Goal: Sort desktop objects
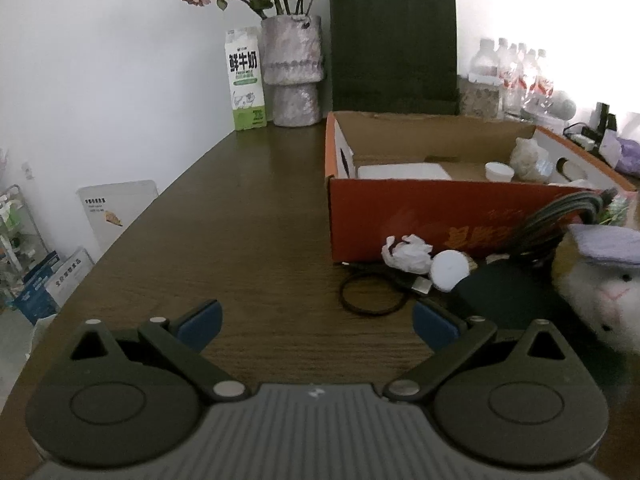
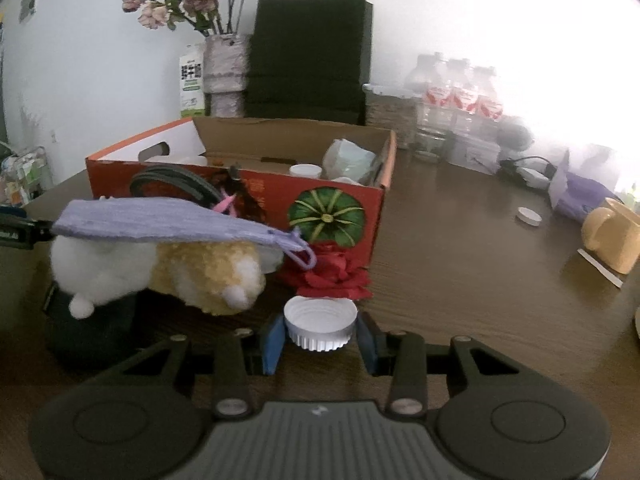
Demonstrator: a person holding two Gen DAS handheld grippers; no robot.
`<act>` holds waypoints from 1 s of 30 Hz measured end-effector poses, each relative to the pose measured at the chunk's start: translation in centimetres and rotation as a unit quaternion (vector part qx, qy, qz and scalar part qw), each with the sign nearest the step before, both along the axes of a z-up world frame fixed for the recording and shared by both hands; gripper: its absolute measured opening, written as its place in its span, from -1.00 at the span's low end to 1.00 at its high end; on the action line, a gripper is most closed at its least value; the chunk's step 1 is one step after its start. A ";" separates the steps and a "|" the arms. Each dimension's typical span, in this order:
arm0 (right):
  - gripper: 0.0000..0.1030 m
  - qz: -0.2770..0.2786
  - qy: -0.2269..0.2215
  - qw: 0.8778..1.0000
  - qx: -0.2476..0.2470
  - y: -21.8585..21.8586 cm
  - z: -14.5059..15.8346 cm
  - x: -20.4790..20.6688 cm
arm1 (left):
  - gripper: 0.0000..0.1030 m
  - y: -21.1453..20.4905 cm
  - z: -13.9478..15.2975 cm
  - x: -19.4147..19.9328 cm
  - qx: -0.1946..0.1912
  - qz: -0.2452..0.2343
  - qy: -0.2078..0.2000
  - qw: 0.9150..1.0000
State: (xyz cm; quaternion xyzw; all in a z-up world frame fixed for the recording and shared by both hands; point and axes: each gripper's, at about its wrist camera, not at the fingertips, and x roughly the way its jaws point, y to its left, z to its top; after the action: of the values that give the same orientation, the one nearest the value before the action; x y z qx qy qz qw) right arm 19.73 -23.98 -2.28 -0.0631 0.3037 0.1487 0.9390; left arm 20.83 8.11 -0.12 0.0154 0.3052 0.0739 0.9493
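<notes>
My right gripper (image 2: 320,338) is shut on a white ribbed bottle cap (image 2: 320,322), held in front of a red fabric rose (image 2: 332,274) and the orange cardboard box (image 2: 256,194). The box (image 1: 420,216) holds a white flat box, a small white cap and a pale figurine. My left gripper (image 1: 316,326) is open and empty above the dark wooden table (image 1: 240,240). Ahead of it lie a black hair tie (image 1: 372,294), crumpled white paper (image 1: 408,254), a white round lid (image 1: 450,270) and a dark pouch (image 1: 504,300). A plush toy (image 2: 160,264) wears a purple cloth (image 2: 168,222).
A milk carton (image 1: 246,80), a vase of dried roses (image 1: 294,72) and a dark green paper bag (image 1: 394,44) stand at the back wall. Water bottles (image 2: 456,96), a white cap (image 2: 529,216), a yellow mug (image 2: 612,234) and a purple bag (image 2: 580,192) are at the right.
</notes>
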 end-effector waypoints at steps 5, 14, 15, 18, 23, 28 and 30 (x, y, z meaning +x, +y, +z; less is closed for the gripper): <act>-0.26 -0.014 -0.003 1.000 0.009 -1.3 0.2 -0.2 | 1.00 -0.1 -0.3 1.3 0.011 -0.004 0.005 1.000; -0.26 -0.016 -0.006 1.000 0.019 -1.3 0.1 0.9 | 0.93 -1.0 -0.9 3.2 0.022 -0.042 0.020 0.999; -0.26 -0.016 -0.006 1.000 0.021 -1.3 0.1 1.0 | 0.84 -1.1 -1.1 3.4 0.025 -0.043 0.022 0.999; -0.26 -0.014 -0.005 1.000 0.021 -1.2 0.0 1.1 | 0.68 -0.8 -1.3 3.8 0.013 -0.059 0.024 0.998; -0.26 -0.015 -0.003 1.000 0.023 -1.2 0.0 1.3 | -0.06 -0.7 -0.9 4.1 -0.032 -0.102 0.032 0.994; -0.26 -0.015 -0.004 1.000 0.024 -1.1 0.0 1.2 | -0.37 -0.7 -0.8 3.5 -0.028 -0.091 0.031 0.995; -0.26 -0.014 -0.005 1.000 0.025 -1.1 0.0 1.1 | -0.47 -0.5 -0.7 3.2 -0.031 -0.086 0.031 0.995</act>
State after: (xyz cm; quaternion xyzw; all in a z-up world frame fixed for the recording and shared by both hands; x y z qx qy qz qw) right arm 20.84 -25.06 -2.26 -0.0357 0.2961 0.1428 0.9437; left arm 24.01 7.58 -0.87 0.0140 0.3341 -0.0181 0.9423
